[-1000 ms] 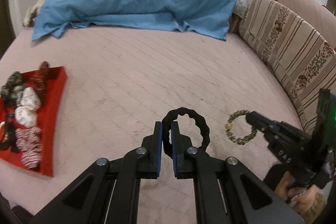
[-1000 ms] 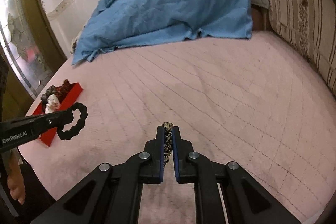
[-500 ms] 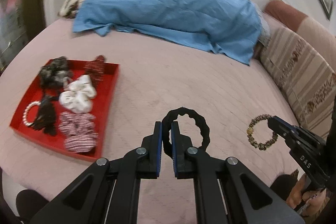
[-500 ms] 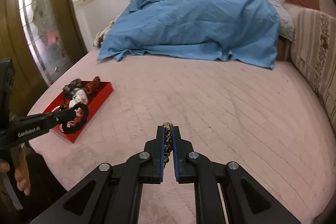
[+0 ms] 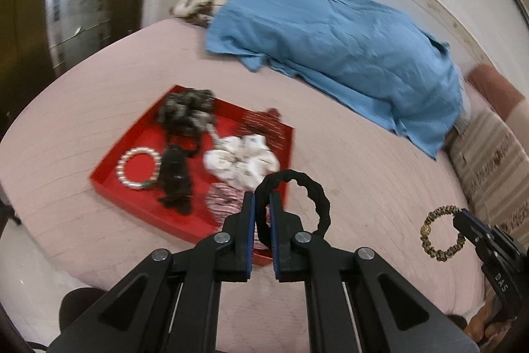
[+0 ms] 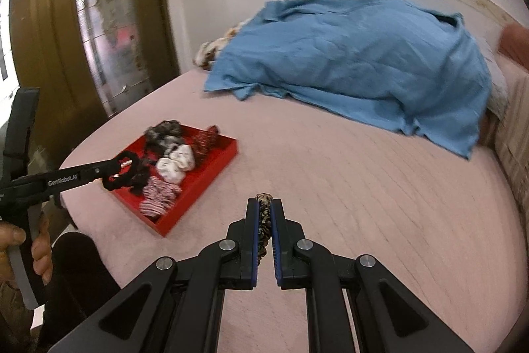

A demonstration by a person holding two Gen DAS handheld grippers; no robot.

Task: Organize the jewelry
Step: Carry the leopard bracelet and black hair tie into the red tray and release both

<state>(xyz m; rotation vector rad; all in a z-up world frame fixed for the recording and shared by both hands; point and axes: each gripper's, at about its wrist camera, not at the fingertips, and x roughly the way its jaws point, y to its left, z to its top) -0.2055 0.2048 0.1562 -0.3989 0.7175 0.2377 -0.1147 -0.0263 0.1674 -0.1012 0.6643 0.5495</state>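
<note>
Jaws clamped — black ring (image 5: pixel 294 200), gold bracelet (image 5: pixel 441 234).

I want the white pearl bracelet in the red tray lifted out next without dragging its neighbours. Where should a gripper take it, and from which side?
Grip the white pearl bracelet on its arc nearest the red tray's left wall, coming down from above, one finger inside the loop and one outside. It appears to lie flat and open on bare tray floor there, while its opposite arc sits against a black fabric hair tie.
</note>
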